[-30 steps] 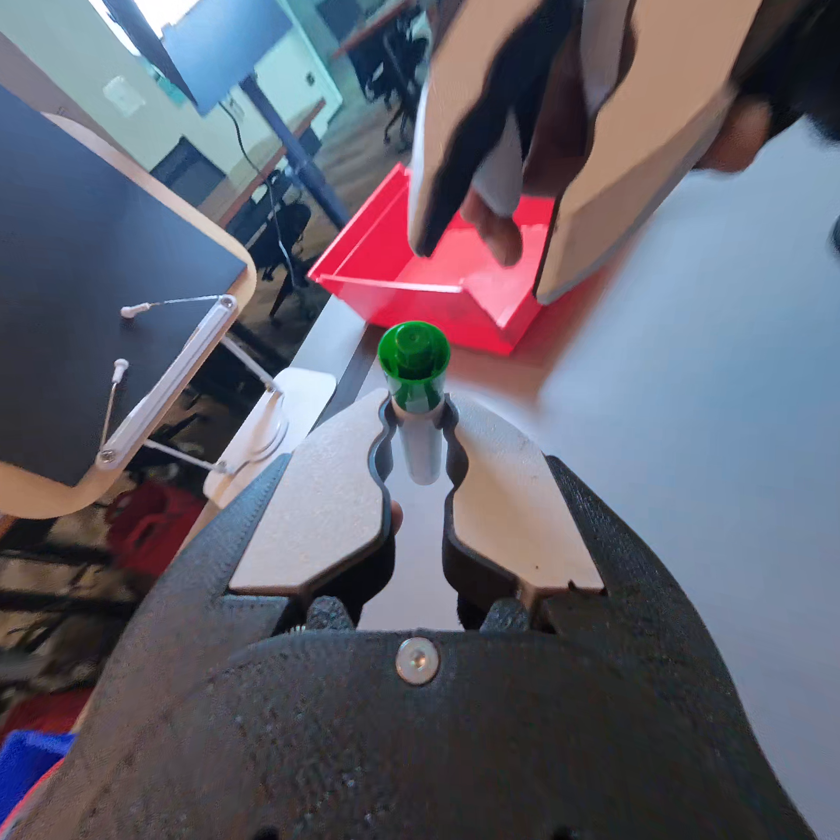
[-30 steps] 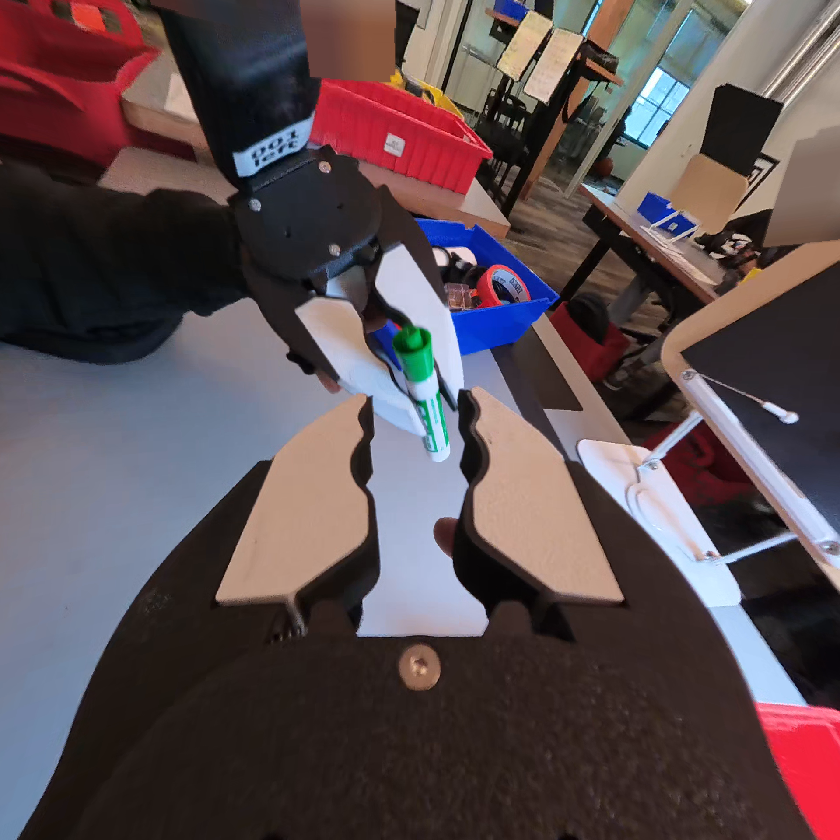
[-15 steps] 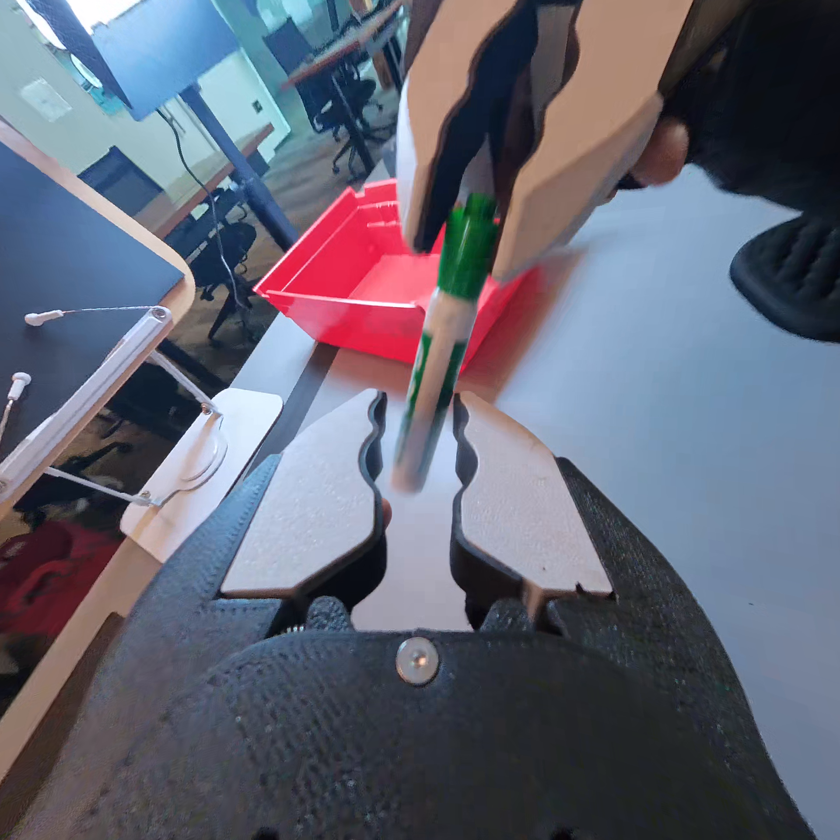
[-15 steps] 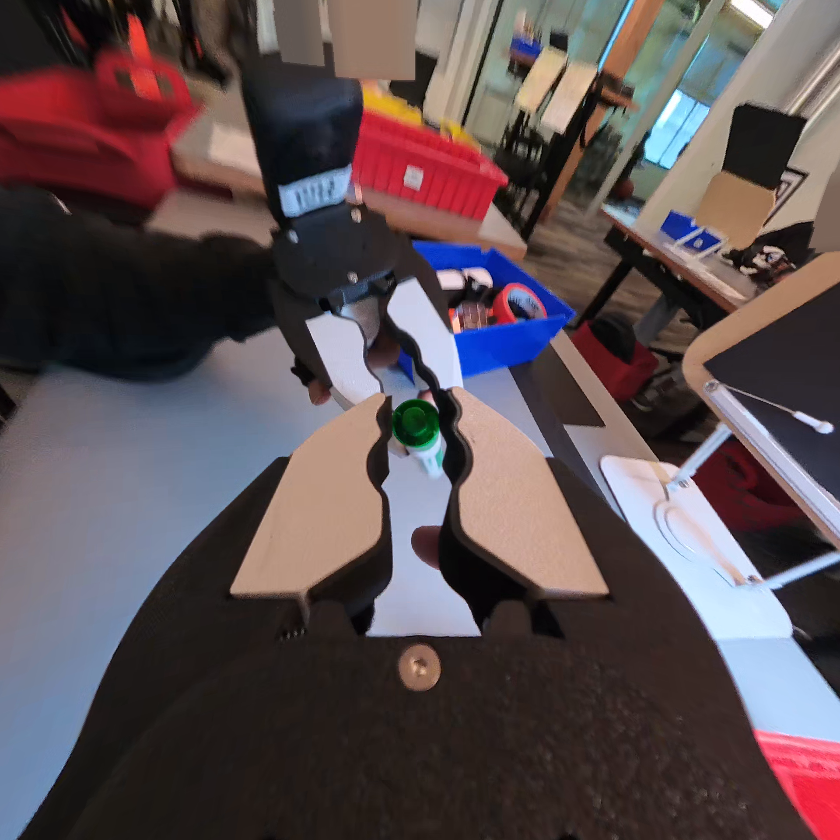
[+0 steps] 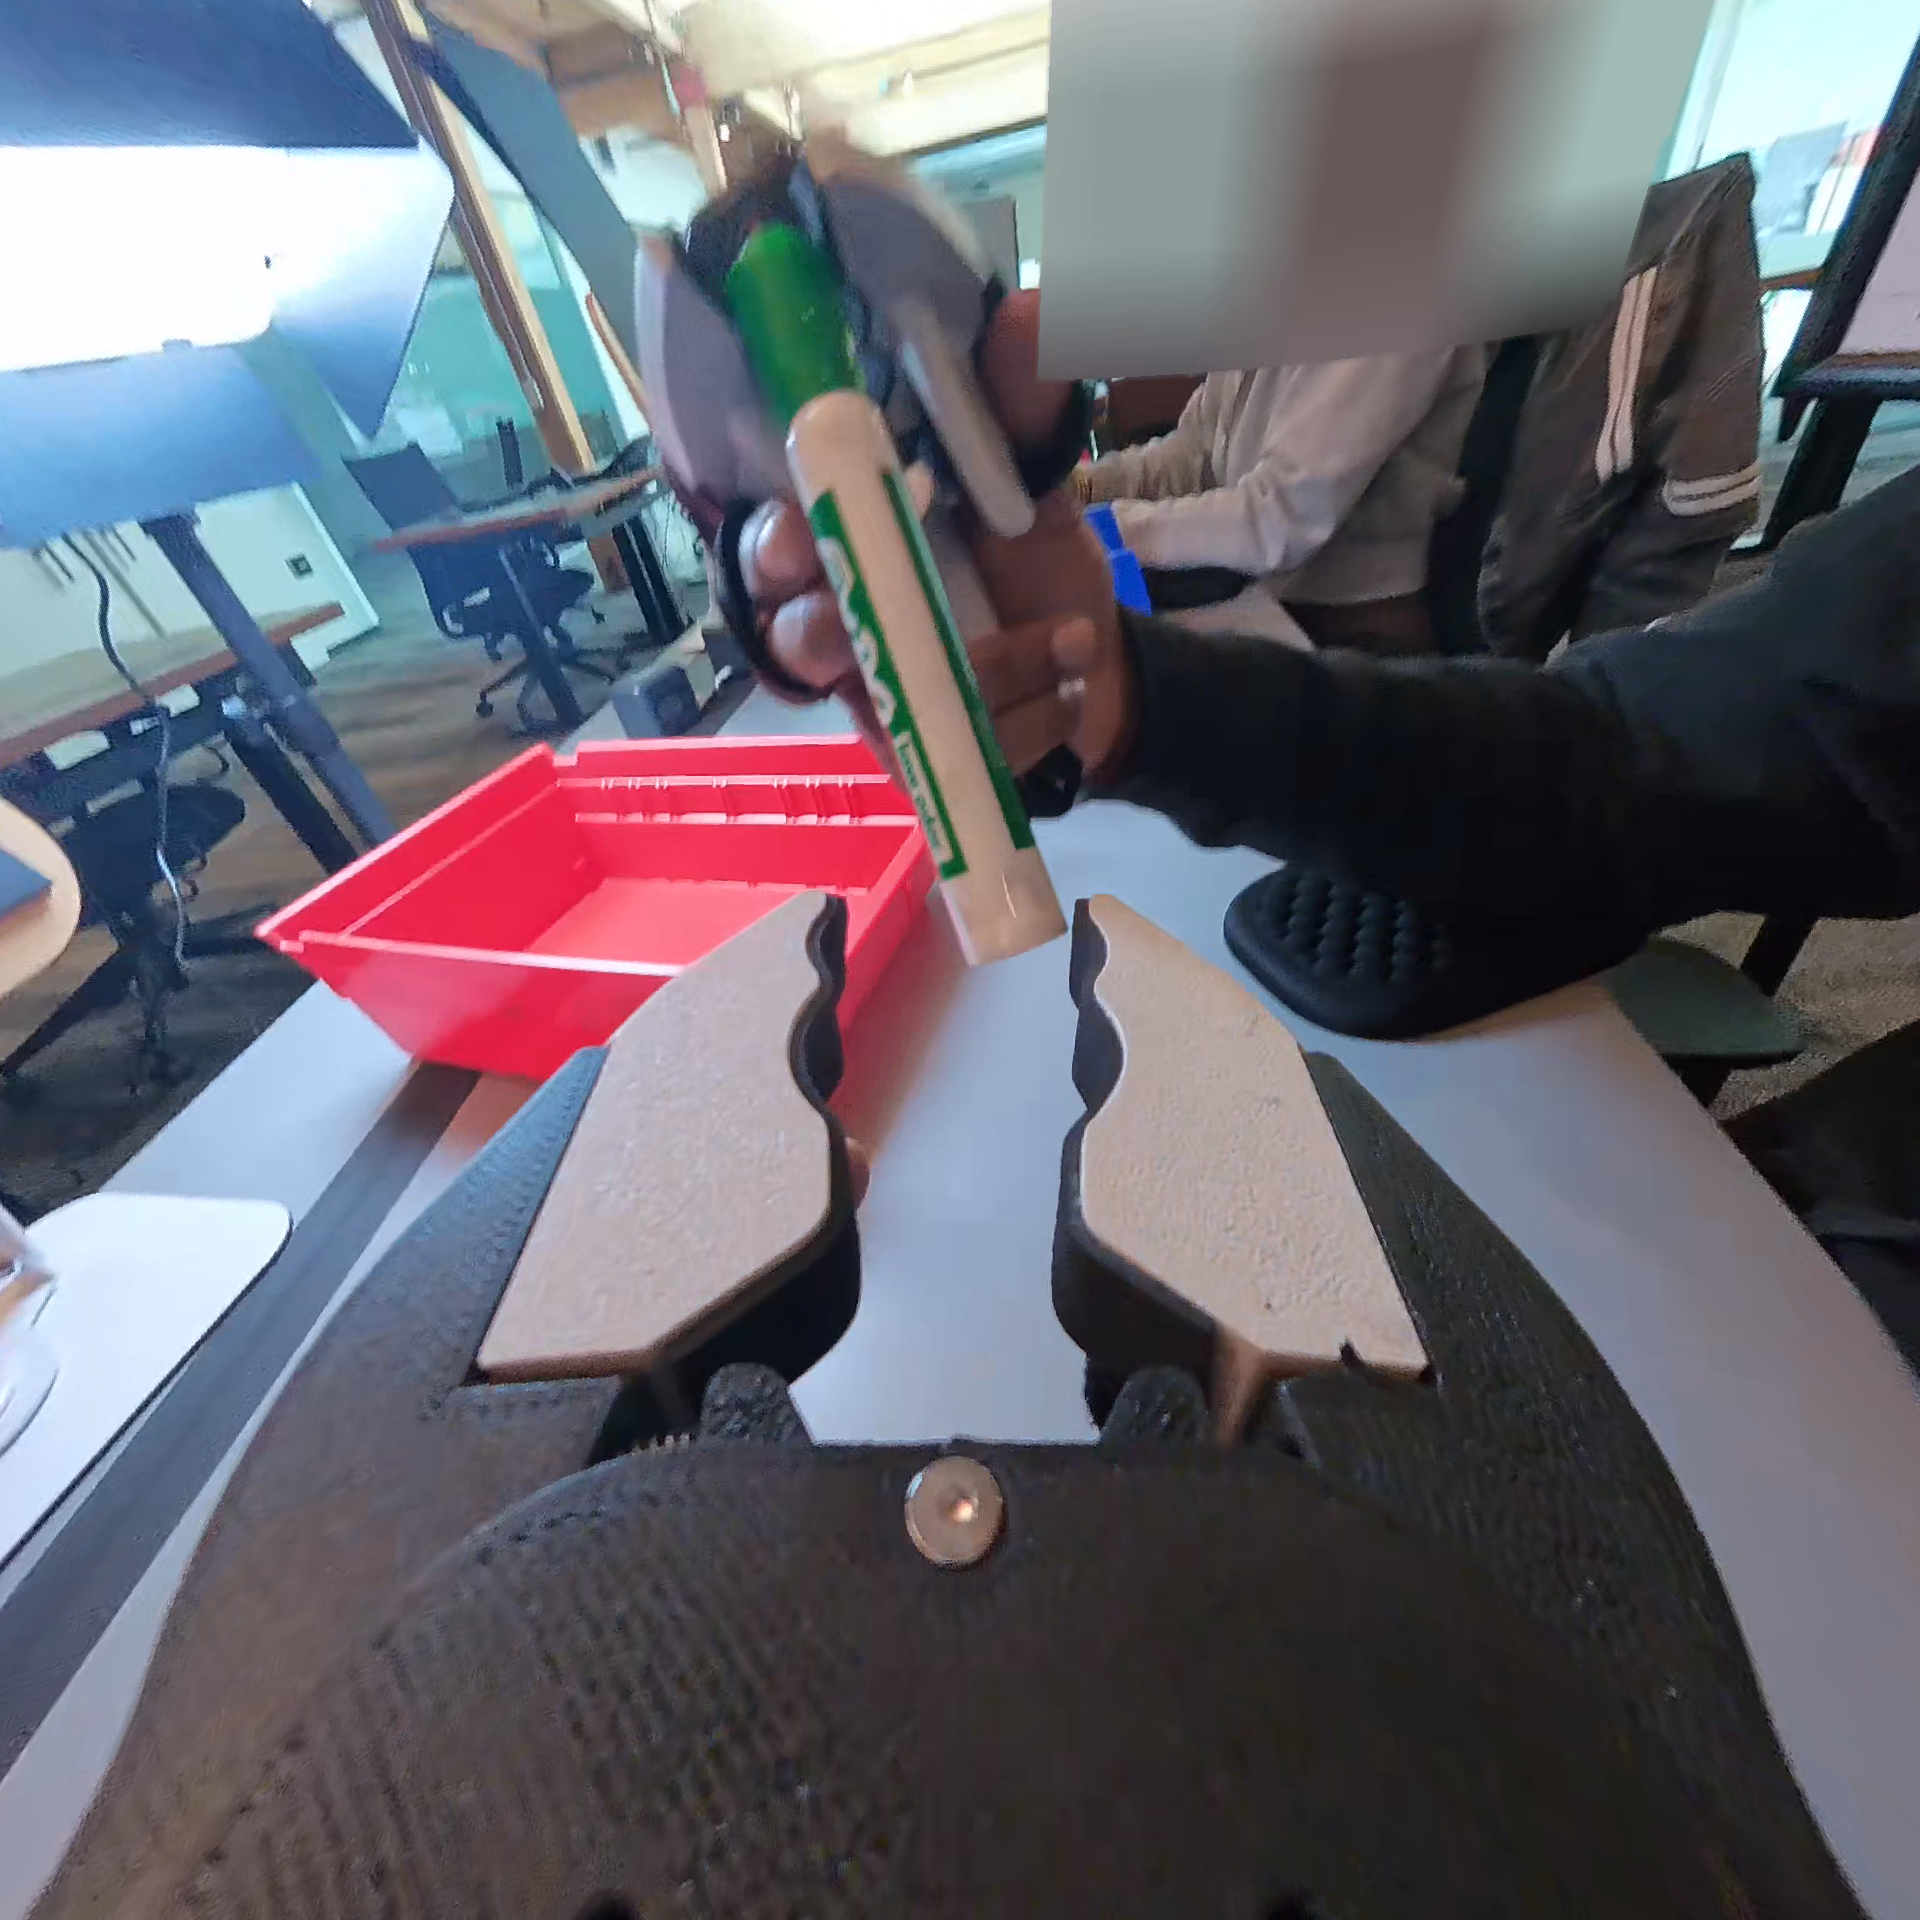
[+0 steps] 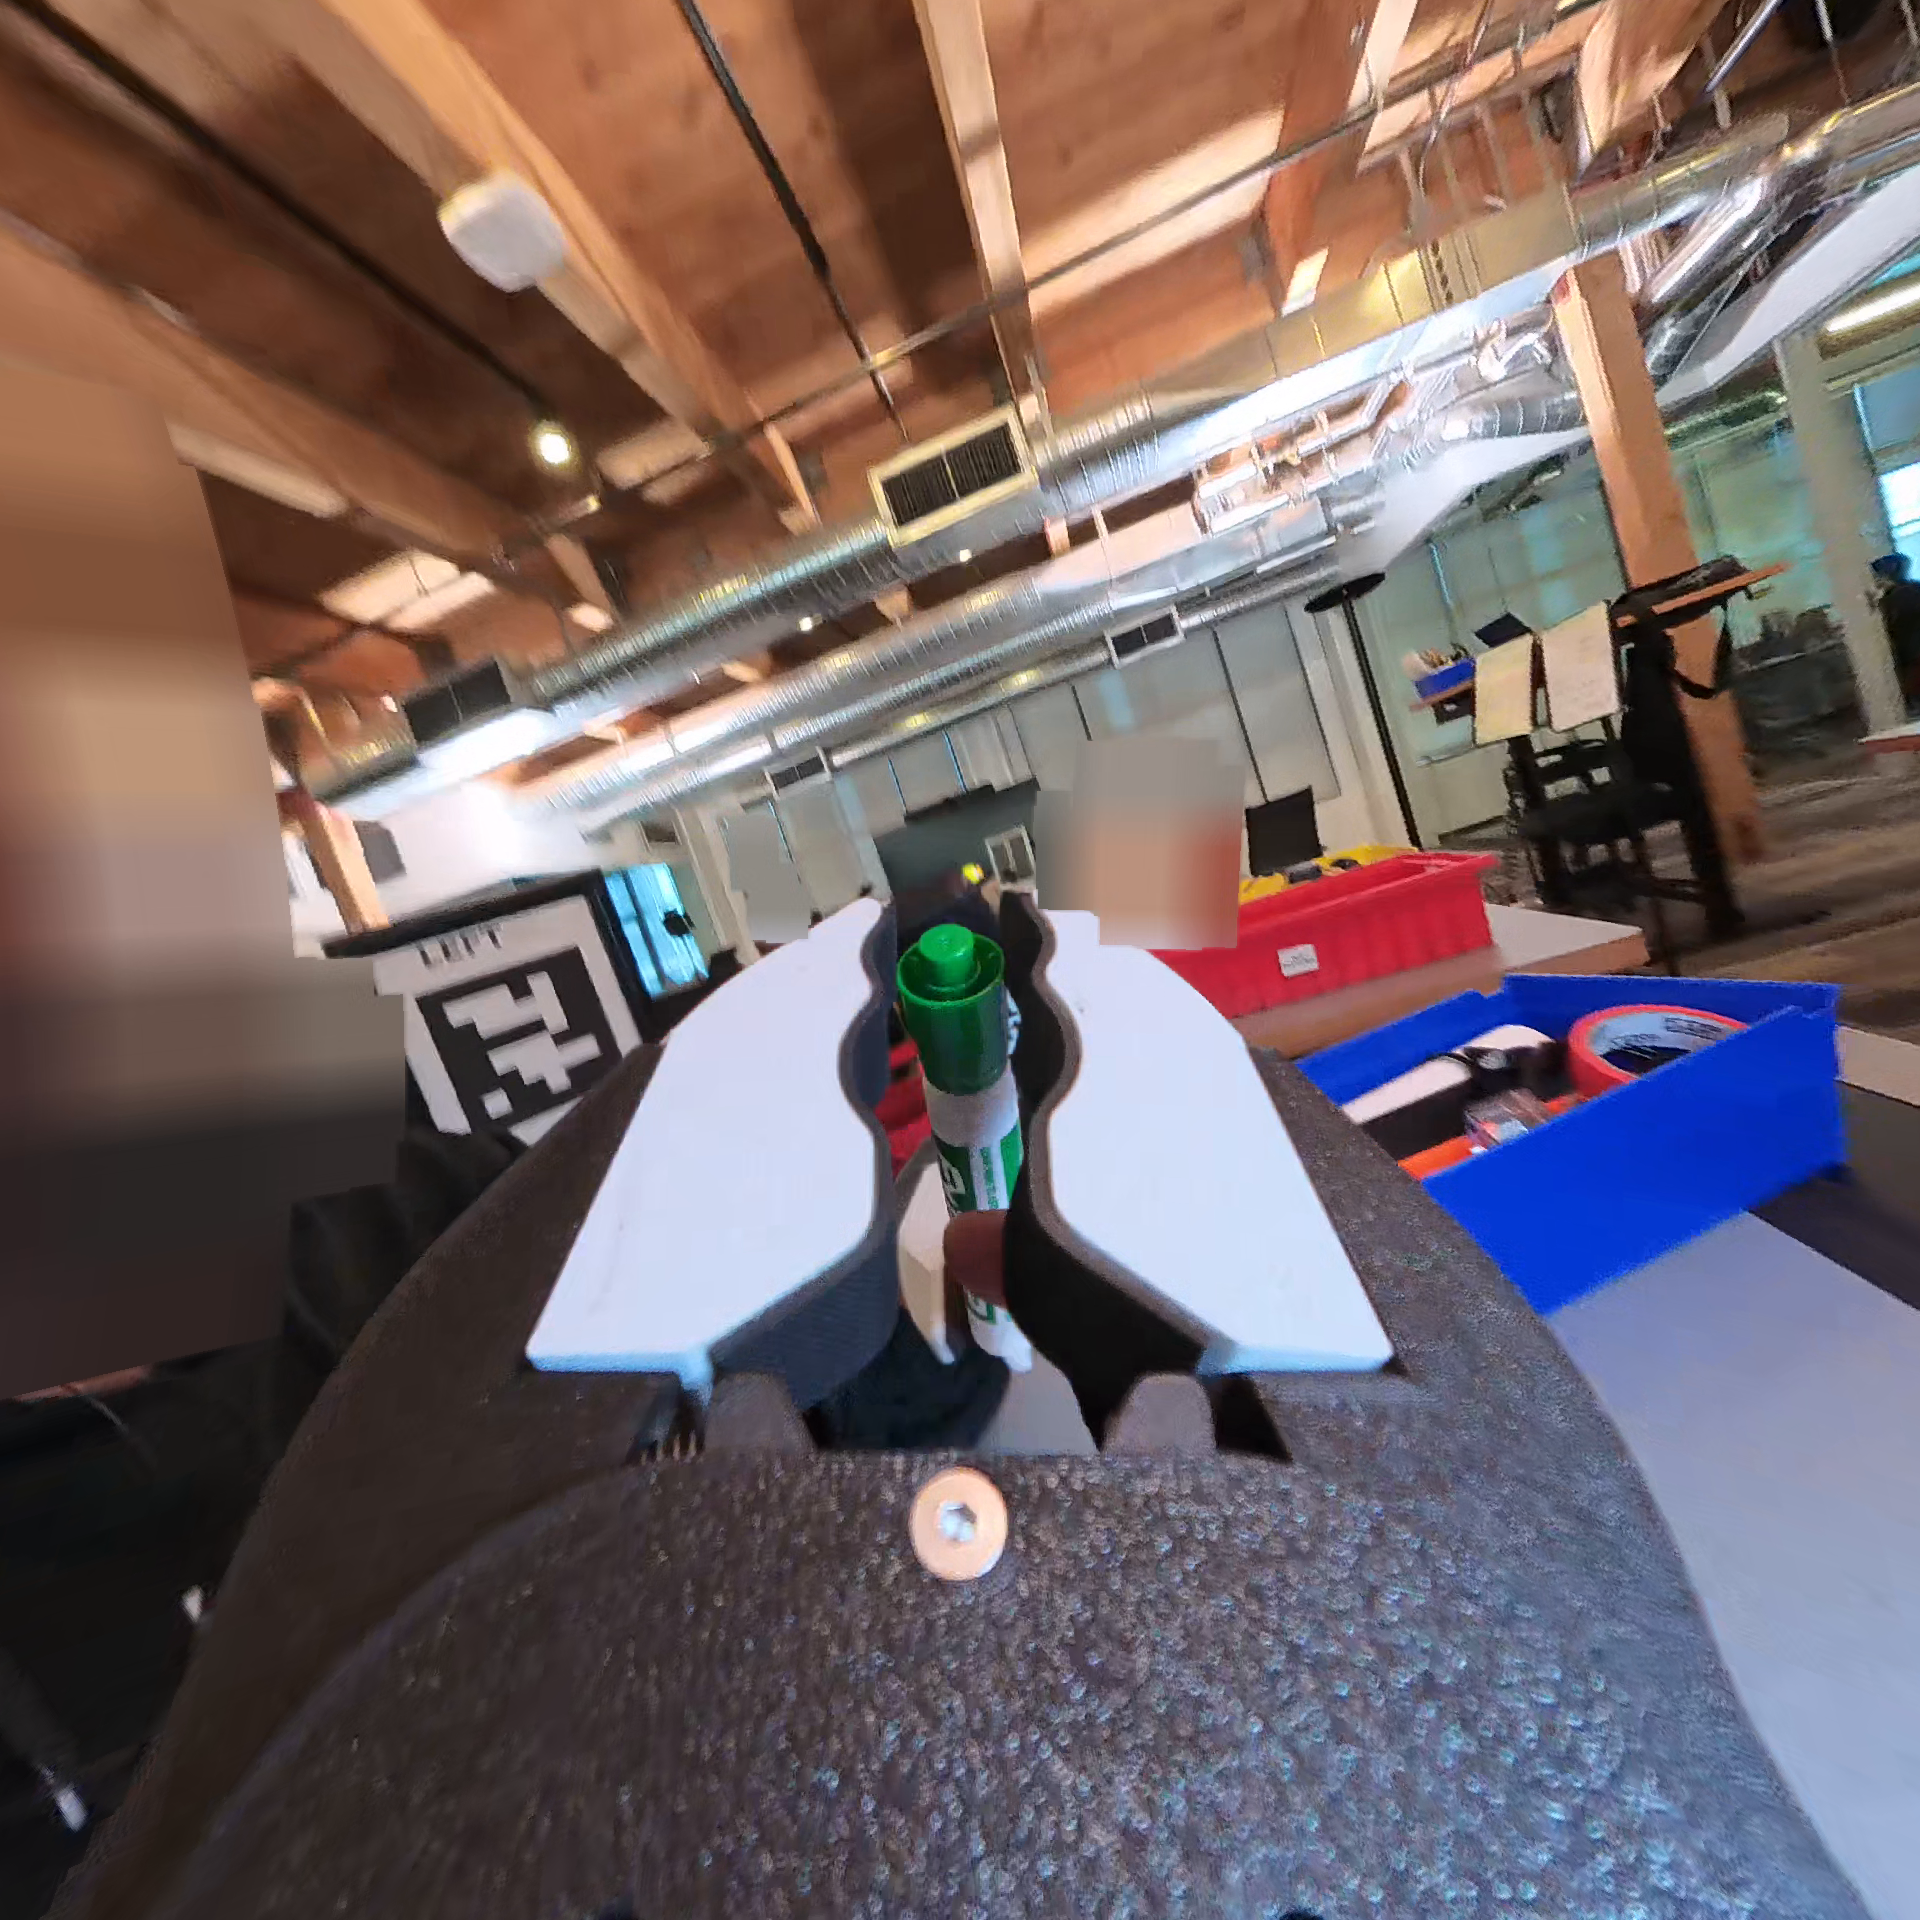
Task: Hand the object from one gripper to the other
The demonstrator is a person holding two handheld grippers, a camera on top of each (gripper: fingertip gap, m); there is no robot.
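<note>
Red bin [image 5: 582, 914] — beside marker [image 5: 914, 686]

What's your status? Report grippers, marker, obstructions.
Left gripper open, empty. Right gripper shut on green marker, held above the table. Marker's tail end just off the left fingertips. Red bin beside, nothing blocking.

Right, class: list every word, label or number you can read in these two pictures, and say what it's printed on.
I don't quote wording; this is where print sits.
Marker in the right claw: green label print along its white barrel.
Red tape roll in the blue bin: print round its rim.
Red crate: white sticker, too small to read.
Black-and-white coded tag: tiny blurred characters above.
</note>
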